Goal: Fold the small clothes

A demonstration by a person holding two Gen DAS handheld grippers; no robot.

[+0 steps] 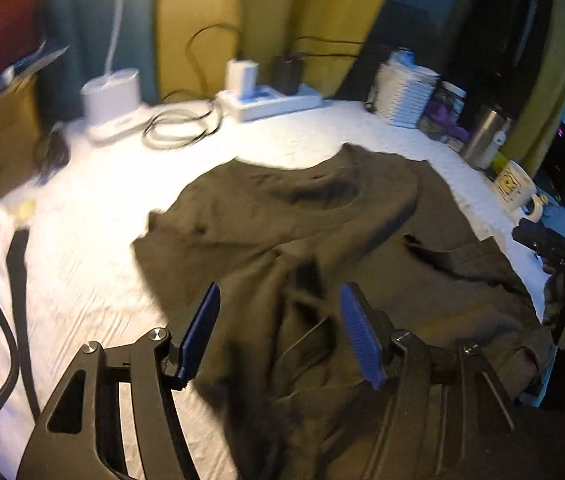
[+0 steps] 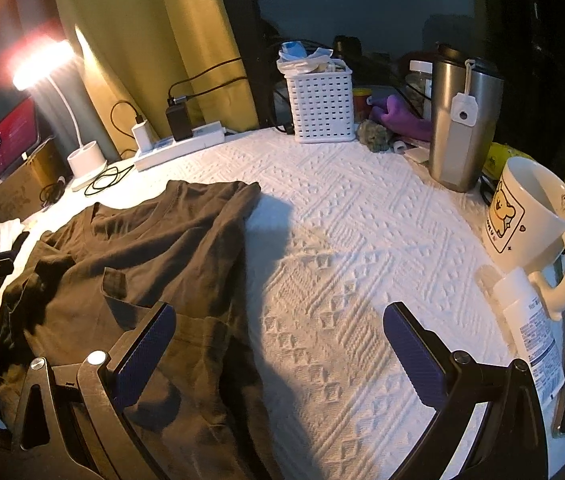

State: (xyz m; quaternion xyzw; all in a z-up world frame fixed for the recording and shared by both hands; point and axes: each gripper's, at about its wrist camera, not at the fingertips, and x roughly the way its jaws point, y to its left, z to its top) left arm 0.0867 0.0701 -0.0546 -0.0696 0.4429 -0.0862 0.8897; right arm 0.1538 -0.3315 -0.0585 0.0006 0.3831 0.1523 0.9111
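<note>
Both the left gripper (image 1: 280, 308) and right gripper (image 2: 278, 330) gape empty; the rumpled shirt (image 2: 154, 256) probably bunches, and the mug (image 2: 530, 216) risks knocking.

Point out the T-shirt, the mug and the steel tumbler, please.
T-shirt (image 2: 154, 256): right wrist view, chest below the collar.
Mug (image 2: 530, 216): right wrist view, outer wall beside the bear print.
Steel tumbler (image 2: 458, 128): right wrist view, middle of its body.

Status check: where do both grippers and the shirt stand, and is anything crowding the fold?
Left gripper open over the shirt, nothing gripped. Right gripper open, empty. Shirt rumpled, unfolded on the white cloth. Mug and tumbler close on the right.
</note>
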